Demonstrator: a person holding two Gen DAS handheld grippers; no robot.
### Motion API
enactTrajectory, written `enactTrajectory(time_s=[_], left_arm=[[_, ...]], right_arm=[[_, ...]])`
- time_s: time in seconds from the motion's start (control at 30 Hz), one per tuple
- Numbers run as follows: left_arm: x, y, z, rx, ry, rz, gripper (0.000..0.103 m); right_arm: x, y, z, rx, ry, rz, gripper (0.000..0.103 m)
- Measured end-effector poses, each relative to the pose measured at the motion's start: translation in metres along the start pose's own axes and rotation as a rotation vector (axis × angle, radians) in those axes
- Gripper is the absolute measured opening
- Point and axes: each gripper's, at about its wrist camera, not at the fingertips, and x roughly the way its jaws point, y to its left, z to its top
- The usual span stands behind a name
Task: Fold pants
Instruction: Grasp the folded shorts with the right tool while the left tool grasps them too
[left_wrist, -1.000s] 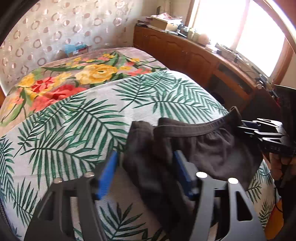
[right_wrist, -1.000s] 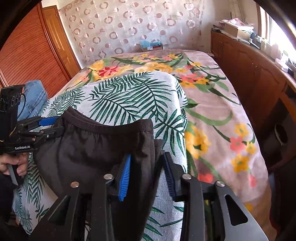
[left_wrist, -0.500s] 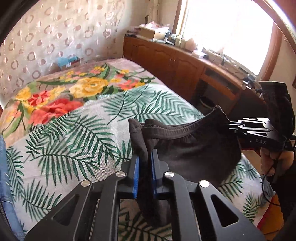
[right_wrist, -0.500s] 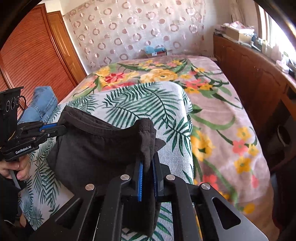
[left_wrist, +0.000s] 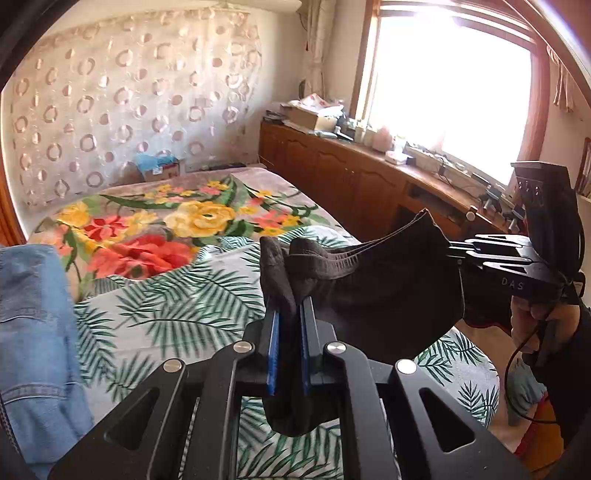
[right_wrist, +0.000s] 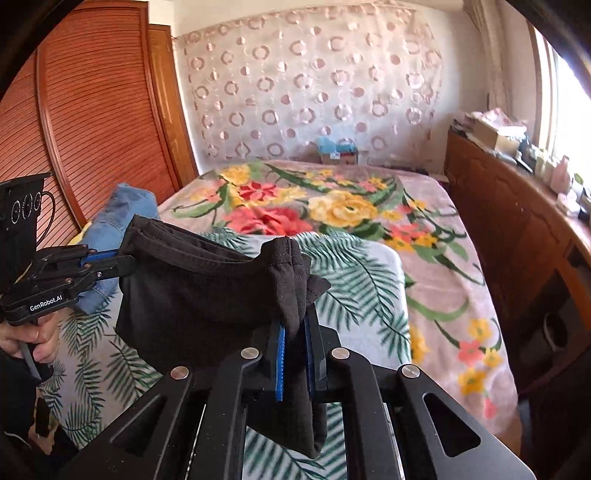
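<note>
A second earlier both tools had stood open around the dark brown, soft-knit pants (left_wrist: 373, 291) as they lay on the bed; now the left gripper (left_wrist: 289, 325) and the right gripper (right_wrist: 294, 339) had each clamped its blue pads on an end of the elastic waistband, and the garment hung lifted between them, clear of the palm-leaf patterned bedspread (left_wrist: 166, 306). That suggested the pants were being raised to shake out or to lay flat for a first fold. On the left side of the bed lay a heap of blue denim (left_wrist: 33, 332), near enough to crowd the laying-down spot. Farther off spread a flowered blanket (right_wrist: 332, 206), and a wooden sideboard (right_wrist: 517, 229) ran along the right wall.
</note>
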Motion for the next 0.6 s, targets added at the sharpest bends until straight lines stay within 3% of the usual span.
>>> enactTrajectory(time_s=[0.33, 0.6], left_arm=[[-0.061, 0.054, -0.014, -0.046, -0.068, 0.133, 0.011], [-0.103, 0.095, -0.019, -0.083, -0.122, 0.226, 0.011]], right_arm=[[0.021, 0.06, 0.023, -0.105, -0.04, 0.087, 0.008], [0.051, 0.098, 0.062, -0.208, -0.077, 0.151, 0.008]])
